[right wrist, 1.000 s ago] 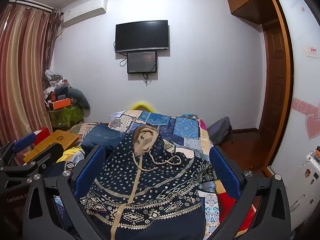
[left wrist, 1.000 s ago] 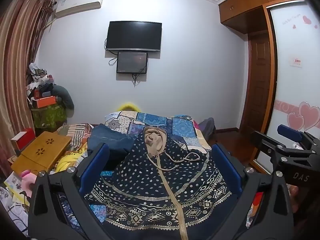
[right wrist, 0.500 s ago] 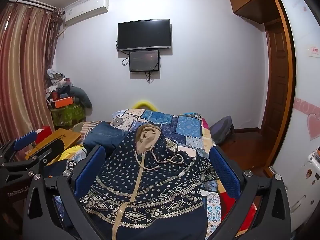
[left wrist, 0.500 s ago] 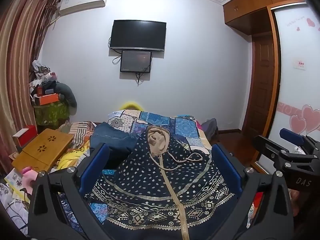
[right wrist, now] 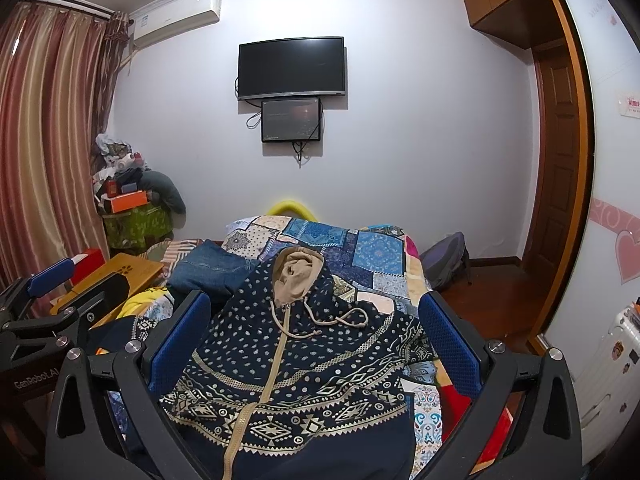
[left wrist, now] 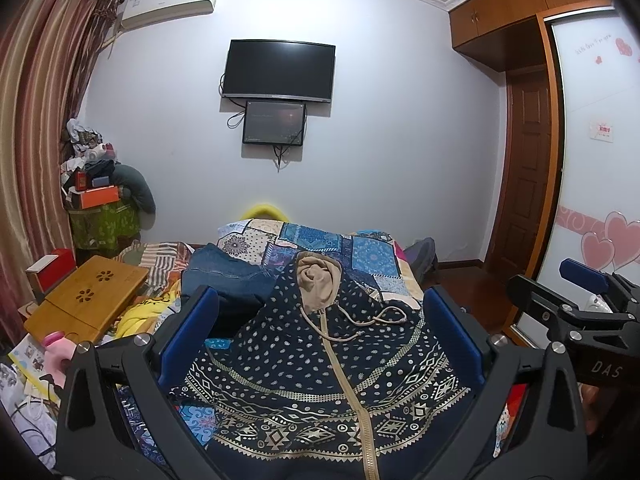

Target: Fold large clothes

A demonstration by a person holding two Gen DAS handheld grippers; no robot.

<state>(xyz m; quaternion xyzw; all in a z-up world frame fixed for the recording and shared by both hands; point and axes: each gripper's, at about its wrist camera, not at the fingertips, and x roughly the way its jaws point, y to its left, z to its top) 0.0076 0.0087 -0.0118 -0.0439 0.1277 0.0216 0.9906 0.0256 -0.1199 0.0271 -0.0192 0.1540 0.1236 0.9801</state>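
Fingers spread, empty; hoodie lengthwise, hood toward wall.

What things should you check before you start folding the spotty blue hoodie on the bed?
1. Left gripper open and not holding anything: ok.
2. Right gripper open and not holding anything: ok.
3. Hoodie lying front up, zipper closed: ok.
4. Drawstrings tucked away: not ok, they trail loose across the chest.
5. Sleeves laid out flat: cannot tell, the fingers and frame edge hide the sides.
6. Room on the bed: not ok on the left, folded jeans lie right beside the hoodie.
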